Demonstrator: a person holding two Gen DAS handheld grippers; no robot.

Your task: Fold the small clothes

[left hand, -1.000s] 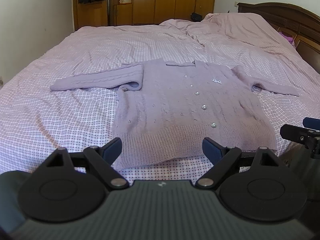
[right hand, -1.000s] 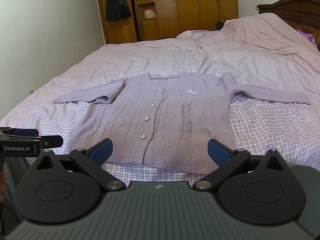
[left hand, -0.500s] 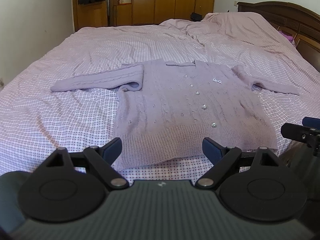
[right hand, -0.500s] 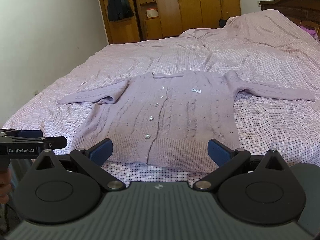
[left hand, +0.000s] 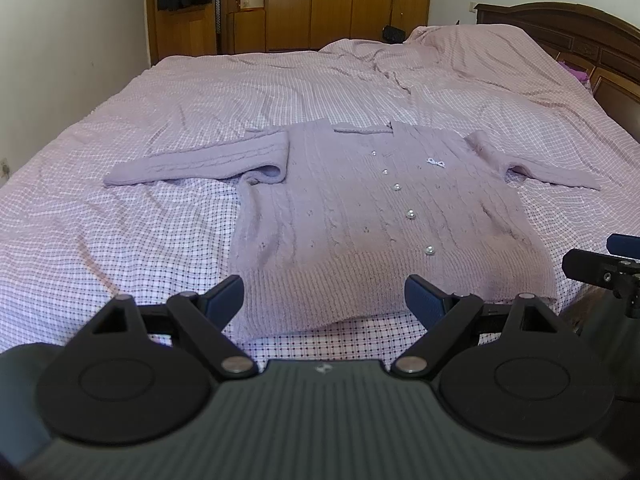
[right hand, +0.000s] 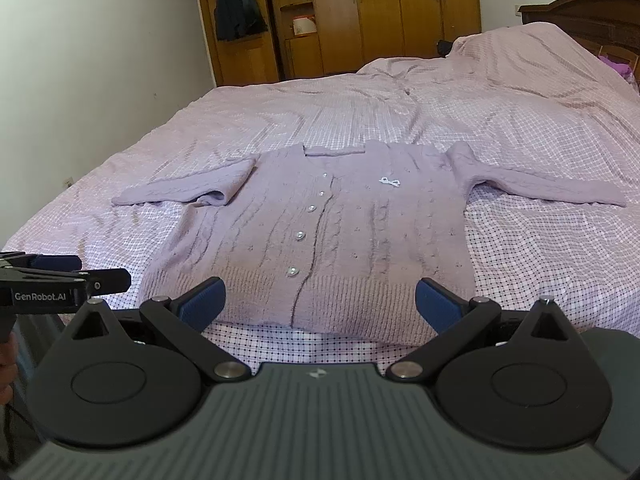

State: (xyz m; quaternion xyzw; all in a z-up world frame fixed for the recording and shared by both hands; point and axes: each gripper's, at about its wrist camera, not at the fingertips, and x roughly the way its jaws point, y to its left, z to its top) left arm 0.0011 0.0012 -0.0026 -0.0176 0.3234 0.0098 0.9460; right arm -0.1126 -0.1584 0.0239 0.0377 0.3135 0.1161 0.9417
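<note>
Both my tongs, left tongs (left hand: 324, 296) and right tongs (right hand: 318, 300), gape empty near the hem of the cardigan (left hand: 372, 216), flat on the bed (left hand: 120, 240).

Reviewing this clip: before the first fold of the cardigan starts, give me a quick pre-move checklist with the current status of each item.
1. Cardigan lies flat, front up on the bed: ok.
2. Buttons closed: ok, as far as visible.
3. Both sleeves spread out: not ok; the left sleeve is doubled back at the shoulder, the right sleeve is straight.
4. Left gripper open, holding nothing: ok.
5. Right gripper open, holding nothing: ok.
6. Fingers touching the hem: cannot tell.
</note>
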